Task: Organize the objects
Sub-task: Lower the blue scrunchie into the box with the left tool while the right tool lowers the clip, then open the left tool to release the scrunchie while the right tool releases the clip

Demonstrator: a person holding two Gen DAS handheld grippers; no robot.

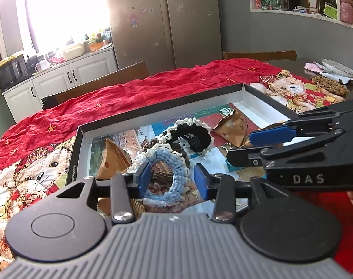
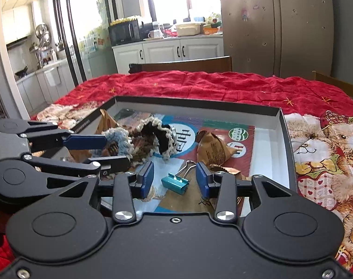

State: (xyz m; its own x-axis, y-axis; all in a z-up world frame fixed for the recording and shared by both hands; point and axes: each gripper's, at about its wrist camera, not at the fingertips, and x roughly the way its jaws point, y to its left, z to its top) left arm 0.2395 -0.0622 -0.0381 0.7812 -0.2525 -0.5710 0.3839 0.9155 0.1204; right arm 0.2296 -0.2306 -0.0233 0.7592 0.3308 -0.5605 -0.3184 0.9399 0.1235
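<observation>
Crocheted scrunchies lie heaped inside a shallow black cardboard box lid with a white inner wall (image 1: pixel 253 93), which sits on a desk draped in a red cloth printed with teddy bears (image 1: pixel 134 88). In the left wrist view, the left tool (image 1: pixel 173 177) stands open, its blue pads on either side of a light blue crocheted scrunchie with a cream edge (image 1: pixel 176 174) without pressing on it. Behind that lies a black crocheted scrunchie with a cream frill (image 1: pixel 195 134), and two brown paper wrapped packets rest in the lid, one to the left (image 1: pixel 113 160) and one to the right (image 1: pixel 232 125). In the right wrist view, the right tool (image 2: pixel 175 177) is also open, and a small teal metal binder clip with silver wire handles (image 2: pixel 176 182) lies on the lid's printed floor between its pads, touching neither.
</observation>
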